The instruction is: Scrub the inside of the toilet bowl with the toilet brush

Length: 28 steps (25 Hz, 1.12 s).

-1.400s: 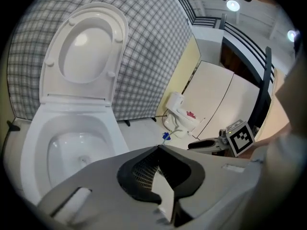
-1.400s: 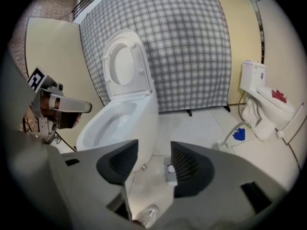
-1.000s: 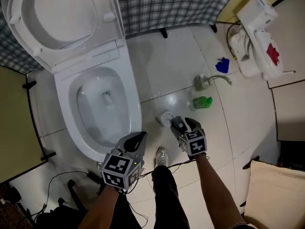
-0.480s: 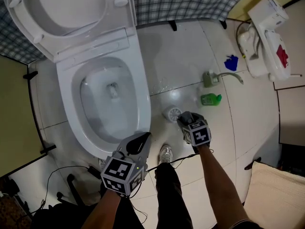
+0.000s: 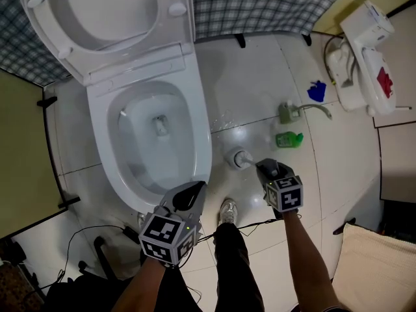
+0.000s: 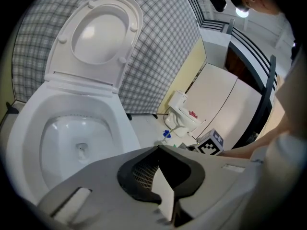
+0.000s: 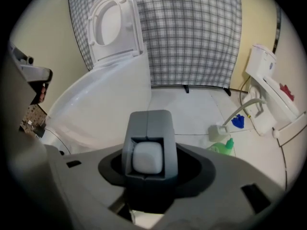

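Find white ceramic toilet bowl [image 5: 203,142] at far left on pale tiled floor [image 5: 247,77], with white plastic seat and lid [image 5: 110,18] raised against grey checked cloth [image 5: 260,5]. Locate white plastic toilet brush [image 5: 239,157] outside the bowl, on the floor just right of the bowl's near rim. Record right gripper [image 5: 268,169] just near and right of that brush, with grey jaws closing round a white rounded part of it and sitting snug against that part in the right gripper view. Record left gripper [image 5: 190,191] near the bowl's near rim, with jaws pressed together on nothing. Note small green plastic bottle [image 5: 288,139] right of the brush, grey block with curved pipe [image 5: 286,112] just beyond the bottle, and small blue object [image 5: 316,91] farther off. Note white boxy appliance with red mark [image 5: 364,51] at far right. See pale shoe [image 5: 227,211] on the floor between the two grippers, thin black cables [image 5: 84,239] at near left, and beige cushion [image 5: 377,259] at near right.
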{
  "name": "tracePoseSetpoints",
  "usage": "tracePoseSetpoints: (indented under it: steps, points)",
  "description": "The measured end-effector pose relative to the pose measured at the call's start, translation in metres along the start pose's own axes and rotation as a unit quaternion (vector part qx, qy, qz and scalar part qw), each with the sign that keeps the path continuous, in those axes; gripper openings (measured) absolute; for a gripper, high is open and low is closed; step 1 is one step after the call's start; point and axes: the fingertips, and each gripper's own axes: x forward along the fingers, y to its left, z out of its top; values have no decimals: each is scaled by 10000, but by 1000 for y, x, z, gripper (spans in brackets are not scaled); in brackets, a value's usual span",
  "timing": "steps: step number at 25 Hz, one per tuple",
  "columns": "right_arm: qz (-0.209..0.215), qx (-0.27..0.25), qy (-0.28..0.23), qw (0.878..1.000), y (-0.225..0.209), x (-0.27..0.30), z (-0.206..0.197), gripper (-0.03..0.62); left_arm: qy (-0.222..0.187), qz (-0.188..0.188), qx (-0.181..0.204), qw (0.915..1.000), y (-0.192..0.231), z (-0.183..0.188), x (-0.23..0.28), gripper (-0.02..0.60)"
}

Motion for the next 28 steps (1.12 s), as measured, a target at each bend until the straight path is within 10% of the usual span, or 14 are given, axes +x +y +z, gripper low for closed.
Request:
tracePoseSetpoints:
  steps: [7, 17, 28]
  points:
    - [-36, 238, -1050, 9942, 4, -111, 59, 209, -205, 16, 147, 9997, -1, 35, -28, 8]
    - [430, -113, -3040, 9516, 69, -261, 221, 209, -705, 568, 184, 9957, 31, 103, -95, 8]
    - [1700, -63, -2666, 9487, 180, -187, 250, 209, -847, 1045, -172, 9908, 75, 92, -133, 8]
